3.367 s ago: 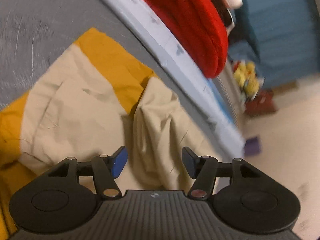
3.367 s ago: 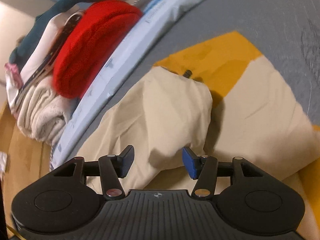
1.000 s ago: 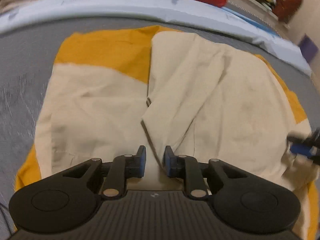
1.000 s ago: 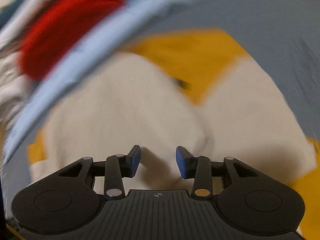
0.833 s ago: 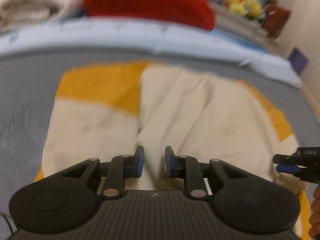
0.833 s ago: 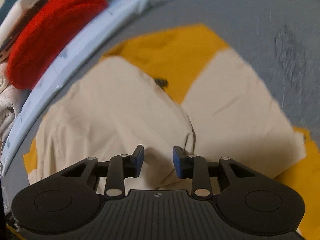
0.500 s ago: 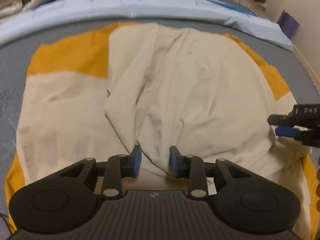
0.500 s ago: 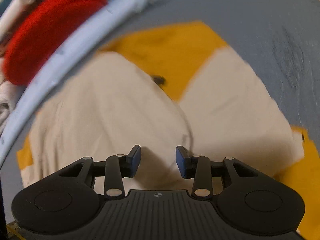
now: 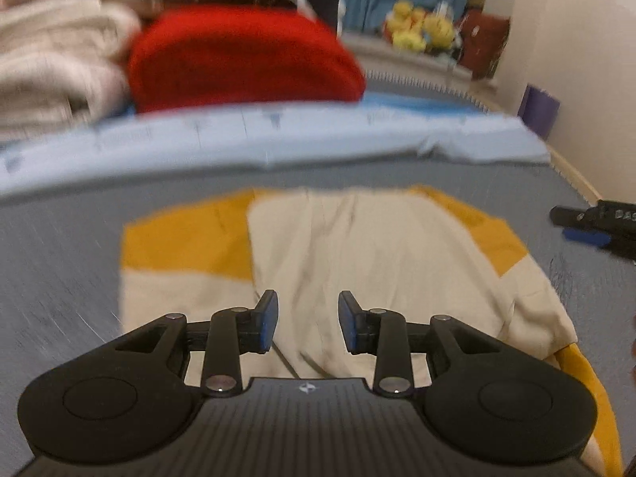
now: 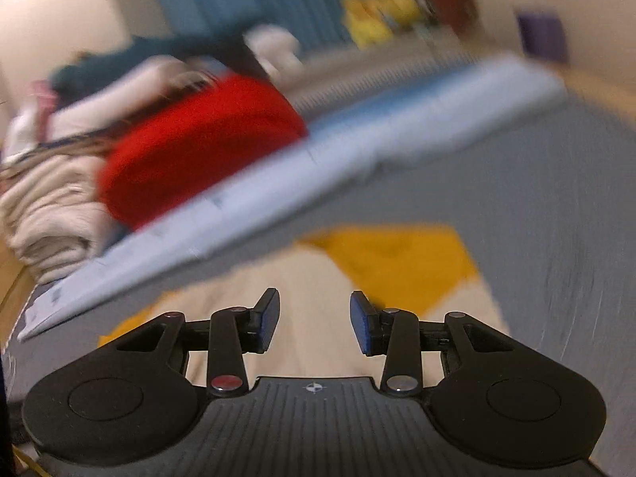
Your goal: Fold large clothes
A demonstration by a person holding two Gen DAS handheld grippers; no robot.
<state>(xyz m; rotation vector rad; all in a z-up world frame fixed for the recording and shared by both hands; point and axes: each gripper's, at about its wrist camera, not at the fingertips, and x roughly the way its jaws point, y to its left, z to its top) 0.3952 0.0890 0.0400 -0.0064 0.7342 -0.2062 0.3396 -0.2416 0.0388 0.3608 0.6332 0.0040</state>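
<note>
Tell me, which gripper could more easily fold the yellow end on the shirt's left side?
Probably the left gripper. It sits open above the shirt, near the uncovered yellow end. The right gripper is over at the shirt's other edge.

The folded garment (image 9: 357, 254) lies on the bed (image 9: 59, 246), centred below the left tongs (image 9: 306, 326). At twelve o'clock beyond it runs a folded sheet (image 9: 278, 135) across the bed, with a knitted pile (image 9: 242, 59) behind it. Stacked towels (image 9: 51, 67) sit at ten o'clock, plush toys (image 9: 421, 31) at one, the right tongs (image 9: 588, 226) at three.
</note>
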